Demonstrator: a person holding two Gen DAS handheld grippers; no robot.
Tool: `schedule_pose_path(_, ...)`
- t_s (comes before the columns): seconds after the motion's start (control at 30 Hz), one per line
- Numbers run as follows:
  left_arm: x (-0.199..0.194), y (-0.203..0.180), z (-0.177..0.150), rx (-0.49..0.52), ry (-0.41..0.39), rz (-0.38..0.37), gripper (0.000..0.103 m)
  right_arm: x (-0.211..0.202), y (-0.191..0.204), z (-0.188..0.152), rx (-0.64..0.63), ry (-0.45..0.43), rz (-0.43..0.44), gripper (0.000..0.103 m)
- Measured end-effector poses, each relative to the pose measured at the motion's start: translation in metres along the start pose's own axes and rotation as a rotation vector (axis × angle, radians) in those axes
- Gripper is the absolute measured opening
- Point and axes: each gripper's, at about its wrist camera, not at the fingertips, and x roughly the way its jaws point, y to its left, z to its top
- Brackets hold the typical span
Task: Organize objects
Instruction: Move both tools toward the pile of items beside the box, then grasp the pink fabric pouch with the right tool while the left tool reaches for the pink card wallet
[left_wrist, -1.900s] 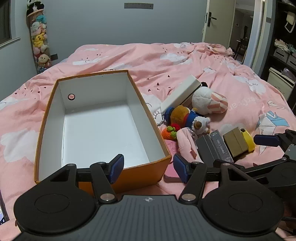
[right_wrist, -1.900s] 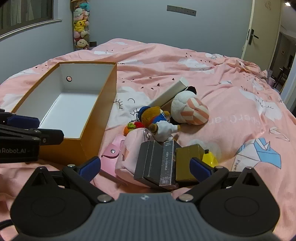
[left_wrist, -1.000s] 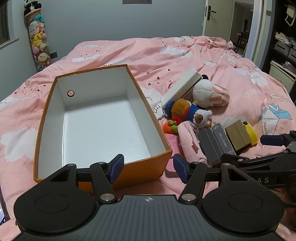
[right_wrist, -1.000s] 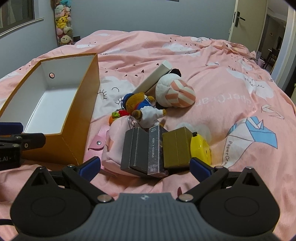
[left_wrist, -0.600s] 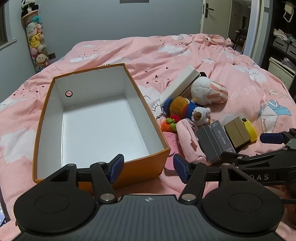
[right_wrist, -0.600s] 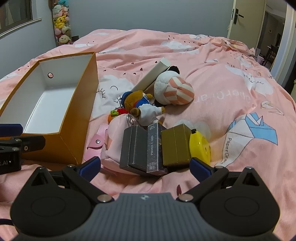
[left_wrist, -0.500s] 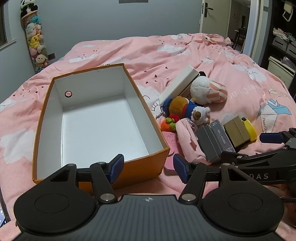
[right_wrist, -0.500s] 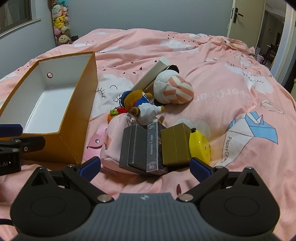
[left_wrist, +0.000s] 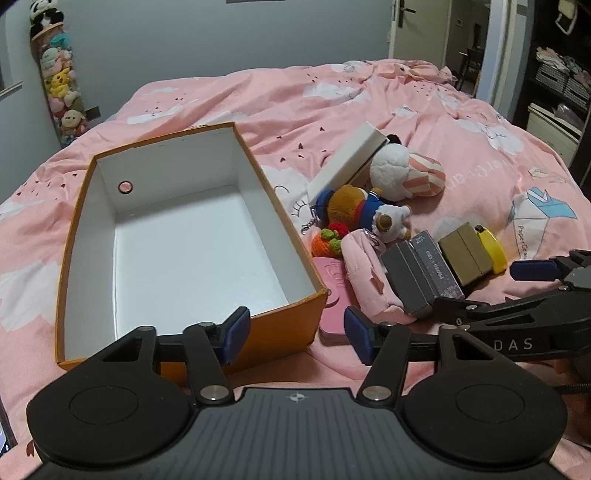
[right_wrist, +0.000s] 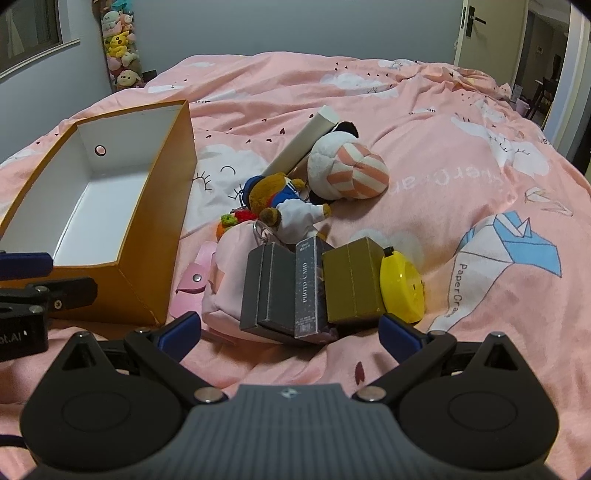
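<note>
An empty orange box (left_wrist: 295, 236) with a white inside lies on the pink bed; it also shows in the right wrist view (right_wrist: 155, 236). Right of it is a pile: dark grey boxes (right_wrist: 284, 291), a gold box (right_wrist: 351, 280), a yellow round thing (right_wrist: 404, 288), a pink pouch (right_wrist: 229, 273), a bear plush (right_wrist: 280, 199), a striped white plush (right_wrist: 347, 173), a crochet toy (left_wrist: 328, 240) and a long white box (left_wrist: 347, 162). My left gripper (left_wrist: 295, 334) is open at the box's near right corner. My right gripper (right_wrist: 290, 330) is open just before the dark grey boxes.
A pink flat case (left_wrist: 332, 288) lies between the orange box and the pouch. A column of plush toys (left_wrist: 59, 81) hangs on the far left wall. A door (right_wrist: 491, 33) and shelves (left_wrist: 557, 81) are at the far right. Pink bedding (right_wrist: 461, 155) spreads all around.
Both grippers have shifted slightly over the bed, the right one nearer to the pile. Both stay open and empty. No object has moved.
</note>
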Motion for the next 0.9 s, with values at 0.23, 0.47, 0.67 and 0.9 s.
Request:
schedule_pose_path(0.23,0.006,-0.009,0.008,0.085,0.001,-0.08,0.049,-0.001,-0.014,0.009,0.02,-0.017,0.044,0.101)
schedule_pose_path(0.47,0.016,-0.014,0.026,0.156,0.017,-0.098,0.037,0.007,-0.015,0.025,-0.033,0.006,0.13,0.064)
schedule_pose_path(0.67,0.027,-0.001,0.04,0.111,0.051,-0.114,0.037,0.03,0.014,0.038,-0.167,0.047,0.196,0.054)
schedule_pose_path(0.9,0.035,0.022,0.051,0.003,0.056,-0.104,0.037,0.076,0.043,0.054,-0.293,0.113,0.167,0.057)
